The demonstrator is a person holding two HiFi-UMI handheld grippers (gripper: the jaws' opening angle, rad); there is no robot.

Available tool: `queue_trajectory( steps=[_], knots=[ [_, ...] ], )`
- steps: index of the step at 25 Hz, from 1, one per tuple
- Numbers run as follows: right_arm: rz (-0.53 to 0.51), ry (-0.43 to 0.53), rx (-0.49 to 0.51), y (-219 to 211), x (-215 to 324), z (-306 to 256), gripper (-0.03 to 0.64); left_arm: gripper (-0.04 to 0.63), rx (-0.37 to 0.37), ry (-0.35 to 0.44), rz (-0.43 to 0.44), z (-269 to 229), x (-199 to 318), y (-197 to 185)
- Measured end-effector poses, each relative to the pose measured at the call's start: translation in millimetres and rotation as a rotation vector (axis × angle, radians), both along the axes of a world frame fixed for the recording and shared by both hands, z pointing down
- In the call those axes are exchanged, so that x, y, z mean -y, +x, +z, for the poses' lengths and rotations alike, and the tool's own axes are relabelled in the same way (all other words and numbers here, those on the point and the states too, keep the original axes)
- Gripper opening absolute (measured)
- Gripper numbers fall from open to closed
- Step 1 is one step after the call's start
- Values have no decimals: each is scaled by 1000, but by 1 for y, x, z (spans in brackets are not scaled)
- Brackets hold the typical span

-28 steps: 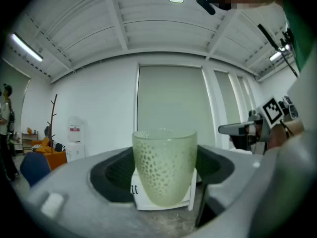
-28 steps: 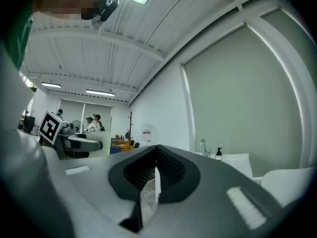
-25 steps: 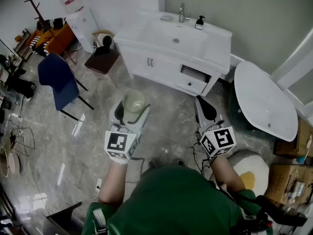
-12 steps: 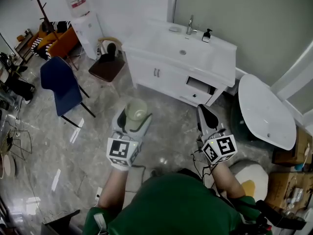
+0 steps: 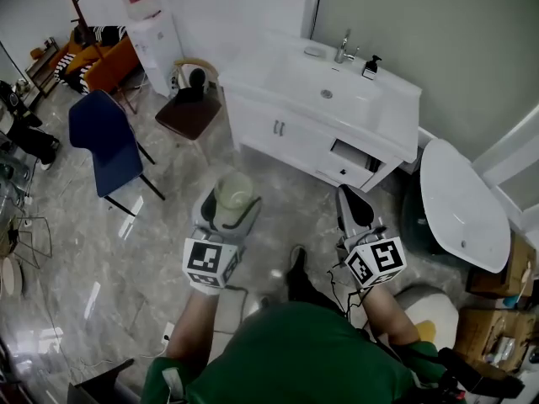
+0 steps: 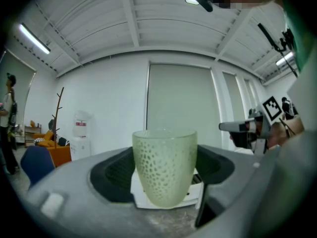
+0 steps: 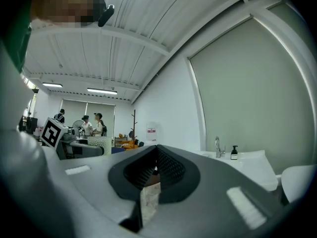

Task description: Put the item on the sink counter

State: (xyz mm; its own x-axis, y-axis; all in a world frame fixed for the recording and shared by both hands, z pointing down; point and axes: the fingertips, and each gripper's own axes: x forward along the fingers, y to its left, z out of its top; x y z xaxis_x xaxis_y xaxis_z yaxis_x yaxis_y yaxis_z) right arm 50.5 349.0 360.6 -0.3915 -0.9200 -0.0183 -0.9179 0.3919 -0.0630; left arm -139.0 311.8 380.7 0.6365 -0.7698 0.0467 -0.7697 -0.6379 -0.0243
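A pale green dimpled cup [image 5: 233,192] [image 6: 164,165] stands upright between the jaws of my left gripper [image 5: 226,202] [image 6: 163,170], which is shut on it above the floor. The white sink counter [image 5: 396,99] with its basin, tap [image 5: 344,47] and soap bottle [image 5: 369,66] lies ahead and to the right, some way off; it also shows in the right gripper view as the counter [image 7: 252,163]. My right gripper [image 5: 354,205] [image 7: 154,168] is shut with nothing in it, level with the left one.
The cabinet under the sink has a drawer [image 5: 354,160] pulled open. A blue chair [image 5: 99,138] and a brown stool [image 5: 188,114] stand at the left. A white tub [image 5: 461,200] is on the right, with a water dispenser [image 5: 152,23] far left.
The view has shifted forward: the sink cabinet now sits further right and slightly lower. Both grippers hold the same pose, the cup still in the left one.
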Motion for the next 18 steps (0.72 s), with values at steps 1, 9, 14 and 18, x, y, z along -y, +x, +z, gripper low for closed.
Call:
queue_trajectory(
  steps=[1,9,14,18],
  knots=[
    [-7,-5,10,2,12,4,-2,368,6,-1,-8,1,10,2],
    [-100,-43,54,32,127,14,-2,368,27,-8,-74,-2,108,40],
    [-144,-43,63,58,192,7,-2,368,44,-2,-108,-11,168,70],
    [-168,-56,70,79,232,13,-2,368,49,-5,-129,-10,205,91]
  ],
)
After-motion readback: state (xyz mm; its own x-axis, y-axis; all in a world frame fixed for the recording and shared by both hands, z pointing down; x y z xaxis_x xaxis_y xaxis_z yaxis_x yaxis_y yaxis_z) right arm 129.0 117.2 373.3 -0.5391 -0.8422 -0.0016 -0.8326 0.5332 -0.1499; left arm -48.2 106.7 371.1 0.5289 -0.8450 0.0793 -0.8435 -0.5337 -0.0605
